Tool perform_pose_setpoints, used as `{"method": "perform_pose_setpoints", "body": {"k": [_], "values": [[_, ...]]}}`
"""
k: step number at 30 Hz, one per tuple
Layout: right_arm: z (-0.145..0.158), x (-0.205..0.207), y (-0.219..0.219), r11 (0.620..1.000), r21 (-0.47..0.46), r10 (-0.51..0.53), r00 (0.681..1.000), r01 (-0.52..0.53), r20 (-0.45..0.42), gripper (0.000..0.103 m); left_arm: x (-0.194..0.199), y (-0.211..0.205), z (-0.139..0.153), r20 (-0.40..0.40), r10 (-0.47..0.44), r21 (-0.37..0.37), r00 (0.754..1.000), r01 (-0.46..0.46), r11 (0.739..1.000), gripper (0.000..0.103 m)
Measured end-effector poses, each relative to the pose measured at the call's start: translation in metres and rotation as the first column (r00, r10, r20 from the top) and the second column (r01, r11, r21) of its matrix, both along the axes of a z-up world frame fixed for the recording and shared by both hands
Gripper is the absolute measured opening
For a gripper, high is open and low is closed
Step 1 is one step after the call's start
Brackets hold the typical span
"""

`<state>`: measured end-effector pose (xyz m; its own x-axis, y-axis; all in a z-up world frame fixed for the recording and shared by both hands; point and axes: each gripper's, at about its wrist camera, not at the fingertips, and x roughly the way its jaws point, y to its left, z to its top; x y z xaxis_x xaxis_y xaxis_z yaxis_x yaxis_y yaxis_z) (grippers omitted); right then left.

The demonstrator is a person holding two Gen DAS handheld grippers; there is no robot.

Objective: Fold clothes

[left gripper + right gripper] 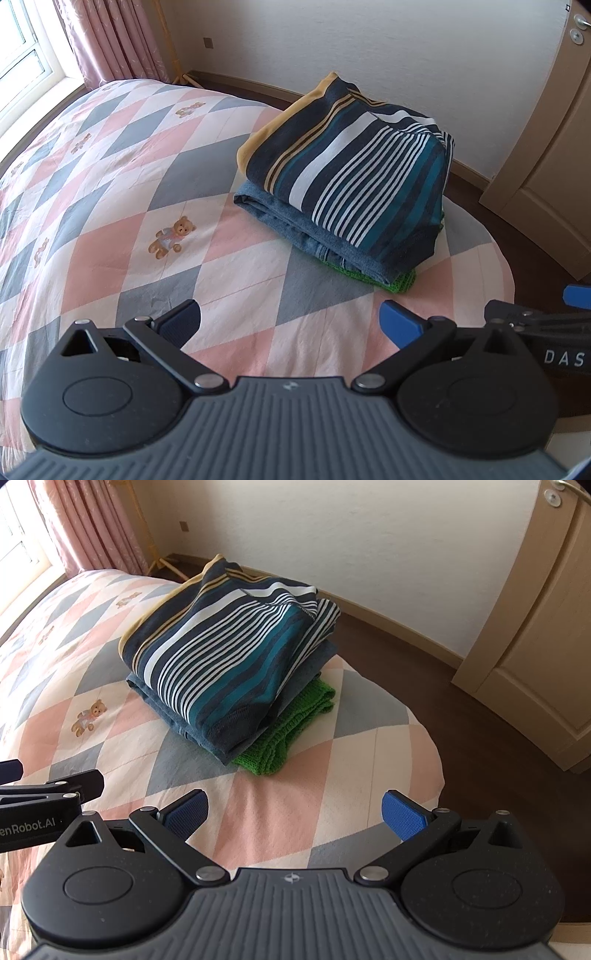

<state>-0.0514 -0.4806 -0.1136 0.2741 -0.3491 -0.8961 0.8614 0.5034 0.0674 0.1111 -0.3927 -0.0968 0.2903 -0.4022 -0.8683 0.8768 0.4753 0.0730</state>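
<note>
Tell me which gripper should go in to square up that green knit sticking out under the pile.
Right, probably. The green knit pokes out on the pile's right side, straight ahead of the right gripper, whose jaws stand open and empty. The left gripper, also open, sees only a sliver of it behind the striped shirt.

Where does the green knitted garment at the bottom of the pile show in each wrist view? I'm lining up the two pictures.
Left wrist: green knitted garment shows only as a thin edge under the blue garment, right of centre.
Right wrist: green knitted garment sticks out far more, at centre, below and right of the striped garment.
Shared landmark: the teddy bear print on the quilt, left of the pile.
</note>
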Motion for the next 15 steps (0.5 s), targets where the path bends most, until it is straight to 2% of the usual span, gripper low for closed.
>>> {"method": "perform_pose_setpoints", "body": {"k": [9, 15], "values": [[0.001, 0.004, -0.016, 1.0, 0.0, 0.022, 1.0, -0.022, 0.01, 0.103, 0.002, -0.01, 0.002, 0.003, 0.026, -0.007, 1.0, -0.026, 1.0, 0.102], [0.004, 0.007, -0.019, 0.999, -0.01, 0.037, 0.999, -0.037, 0.016, 0.103, 0.001, -0.007, 0.013, 0.005, 0.035, -0.056, 0.999, -0.035, 0.998, 0.102]]}}
